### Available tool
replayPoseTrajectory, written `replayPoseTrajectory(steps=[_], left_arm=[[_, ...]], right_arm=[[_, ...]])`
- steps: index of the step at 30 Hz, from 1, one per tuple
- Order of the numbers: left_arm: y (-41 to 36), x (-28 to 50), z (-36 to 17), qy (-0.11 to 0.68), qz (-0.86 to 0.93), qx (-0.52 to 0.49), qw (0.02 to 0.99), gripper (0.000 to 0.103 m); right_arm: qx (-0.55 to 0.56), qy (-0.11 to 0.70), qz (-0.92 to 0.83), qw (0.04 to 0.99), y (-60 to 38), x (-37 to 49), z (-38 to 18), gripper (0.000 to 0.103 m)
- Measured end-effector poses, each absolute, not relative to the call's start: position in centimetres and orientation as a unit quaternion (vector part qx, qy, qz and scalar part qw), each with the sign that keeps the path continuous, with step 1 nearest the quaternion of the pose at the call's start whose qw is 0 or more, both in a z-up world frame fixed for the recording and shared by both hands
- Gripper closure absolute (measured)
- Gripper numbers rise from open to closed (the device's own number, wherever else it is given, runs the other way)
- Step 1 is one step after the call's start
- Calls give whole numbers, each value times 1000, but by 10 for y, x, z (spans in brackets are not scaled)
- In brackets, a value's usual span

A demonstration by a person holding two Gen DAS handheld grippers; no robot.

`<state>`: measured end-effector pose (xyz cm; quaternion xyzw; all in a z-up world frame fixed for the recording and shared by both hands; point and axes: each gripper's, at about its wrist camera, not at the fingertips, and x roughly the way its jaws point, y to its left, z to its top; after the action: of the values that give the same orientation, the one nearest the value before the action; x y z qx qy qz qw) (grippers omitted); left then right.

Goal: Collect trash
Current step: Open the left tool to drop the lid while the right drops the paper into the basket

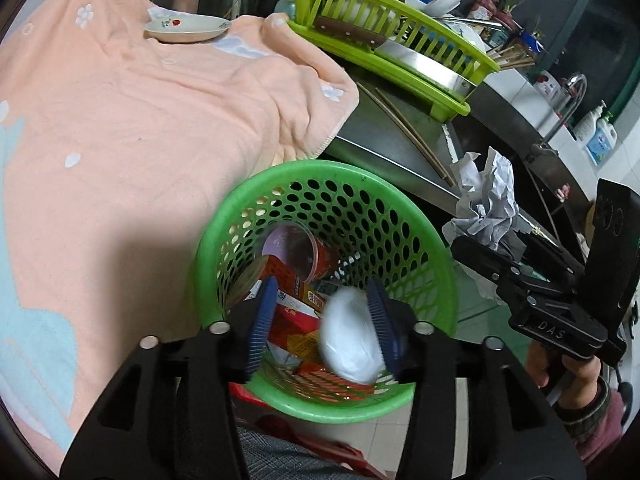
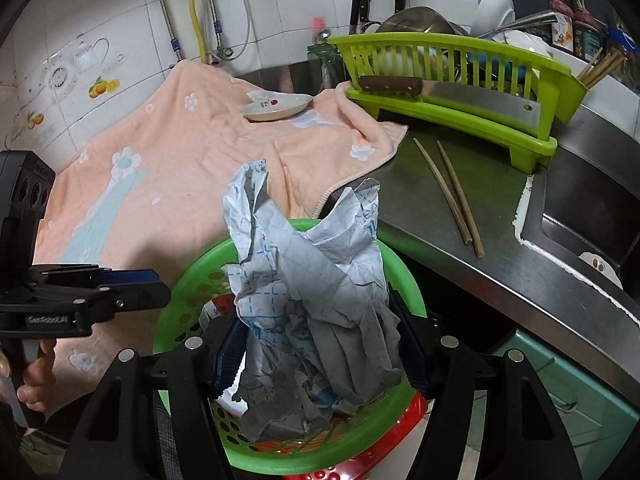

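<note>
Left gripper poised directly above the mouth of the green perforated basket, its two blue-padded jaws standing apart. A white wad, motion-blurred, lies between the jaws, close against the right-hand pad and clear of the left-hand one; whether that pad touches it cannot be told. Below it, inside the basket, lie a red cup on its side and red and orange printed packaging. Right gripper held over the same basket, which rests on a red perforated support. Its jaws are clamped on a large crumpled sheet of gridded paper; the lower part of the paper is pressed between the two blue pads, and the upper part rises well above the fingertips and stands over the basket's far rim. In the left wrist view the same crumpled paper shows to the right of the basket, at the tip of the right gripper, whose handle is gripped by a hand. The basket sits just below the edge of a steel counter. On the counter lie a peach towel bearing a small dish, a pair of chopsticks and a lime-green dish rack holding a cleaver. A sink adjoins the counter at right.
</note>
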<state>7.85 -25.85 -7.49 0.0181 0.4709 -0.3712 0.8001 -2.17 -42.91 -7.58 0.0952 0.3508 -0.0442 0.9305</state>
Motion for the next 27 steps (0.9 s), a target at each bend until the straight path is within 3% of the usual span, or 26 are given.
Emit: replayPoseTrajectory(steps=[6,12,27], left_arm=[[-244,80,-69,462,-358,9,811,29],[-227,82,-62,449,-336,6,828,15],[-177,88,-52,409,-263,11,874,6]], right_arm=[[100,353,-42,929,-427,-21,-79,39],[99,359,-32,927,-419,-16,-82,37],[92,366,-13,926,-400,-8,-88,33]])
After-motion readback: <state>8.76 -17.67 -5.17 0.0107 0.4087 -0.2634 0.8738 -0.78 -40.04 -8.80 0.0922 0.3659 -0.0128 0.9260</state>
